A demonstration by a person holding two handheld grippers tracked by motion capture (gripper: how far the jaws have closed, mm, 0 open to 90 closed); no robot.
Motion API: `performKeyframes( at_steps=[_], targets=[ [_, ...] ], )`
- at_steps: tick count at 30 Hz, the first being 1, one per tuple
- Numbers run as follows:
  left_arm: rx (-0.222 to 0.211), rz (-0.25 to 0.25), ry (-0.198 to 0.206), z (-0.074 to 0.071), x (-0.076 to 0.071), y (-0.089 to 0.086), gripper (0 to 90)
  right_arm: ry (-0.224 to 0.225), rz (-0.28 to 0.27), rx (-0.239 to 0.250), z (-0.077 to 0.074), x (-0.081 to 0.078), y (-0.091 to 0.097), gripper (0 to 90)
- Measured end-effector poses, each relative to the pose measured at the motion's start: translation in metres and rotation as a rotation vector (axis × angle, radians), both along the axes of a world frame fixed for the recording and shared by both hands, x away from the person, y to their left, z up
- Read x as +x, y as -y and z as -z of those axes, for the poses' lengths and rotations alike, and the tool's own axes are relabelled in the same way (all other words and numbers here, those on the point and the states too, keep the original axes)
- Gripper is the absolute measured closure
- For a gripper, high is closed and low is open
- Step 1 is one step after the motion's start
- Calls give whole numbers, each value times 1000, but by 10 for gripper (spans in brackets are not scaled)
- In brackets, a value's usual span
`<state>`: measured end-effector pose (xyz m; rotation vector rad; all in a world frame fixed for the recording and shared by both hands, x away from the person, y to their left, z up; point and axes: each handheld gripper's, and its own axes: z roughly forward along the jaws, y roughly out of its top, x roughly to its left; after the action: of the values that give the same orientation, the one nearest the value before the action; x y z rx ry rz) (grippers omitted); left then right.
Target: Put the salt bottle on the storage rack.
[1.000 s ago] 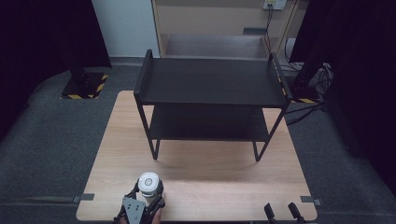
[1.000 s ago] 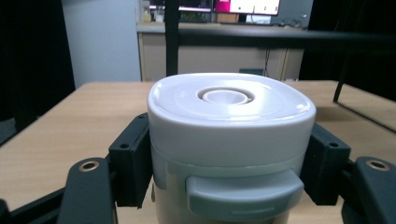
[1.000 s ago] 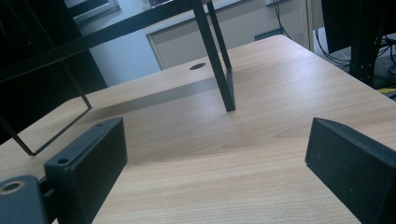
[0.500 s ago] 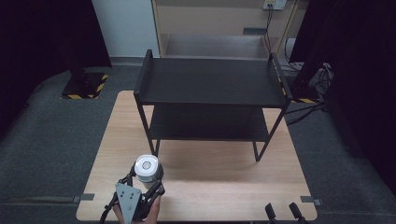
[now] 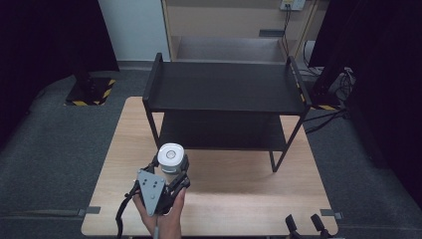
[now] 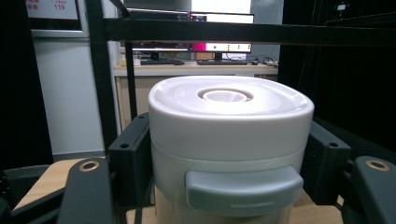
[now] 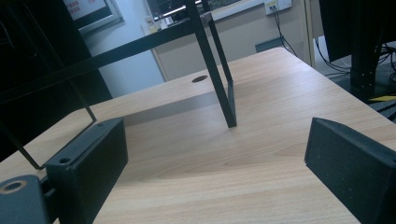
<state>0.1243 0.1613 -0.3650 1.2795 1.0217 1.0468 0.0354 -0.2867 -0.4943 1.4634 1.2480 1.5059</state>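
A white round canister (image 5: pixel 170 157) with a lid and a grey front latch is held above the wooden table (image 5: pixel 239 186), in front of the black two-tier shelf rack (image 5: pixel 226 87). My left gripper (image 5: pixel 170 168) is shut on it, a person's hand behind it. In the left gripper view the canister (image 6: pixel 231 140) stands upright between the two black jaws, which press on its sides, lid about level with the rack's top board (image 6: pixel 243 31). My right gripper (image 5: pixel 303 223) rests at the table's front right edge, open, with bare table between its jaws (image 7: pixel 219 158).
The rack's front right leg (image 7: pixel 224 93) stands a little ahead of the right gripper. A stand with a yellow-black striped base (image 5: pixel 89 93) is on the floor at left, cables (image 5: pixel 343 79) at right. A wooden cabinet (image 5: pixel 234 30) stands behind the table.
My left gripper has risen and moved forward toward the rack, carrying the canister. The right gripper has stayed where it was.
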Motion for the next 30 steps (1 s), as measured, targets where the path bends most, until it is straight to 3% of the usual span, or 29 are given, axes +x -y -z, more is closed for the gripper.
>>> performKeyframes(
  at_steps=[8,13,30],
  targets=[
    [-13,-8,-13,-6,22,17,303,-3,6,5,0,2,5,63],
    [6,-29,-12,-5,33,28,303,-2,13,5,-1,5,9,64],
    [10,-62,-36,-11,82,42,303,-13,29,10,1,18,18,71]
  ],
)
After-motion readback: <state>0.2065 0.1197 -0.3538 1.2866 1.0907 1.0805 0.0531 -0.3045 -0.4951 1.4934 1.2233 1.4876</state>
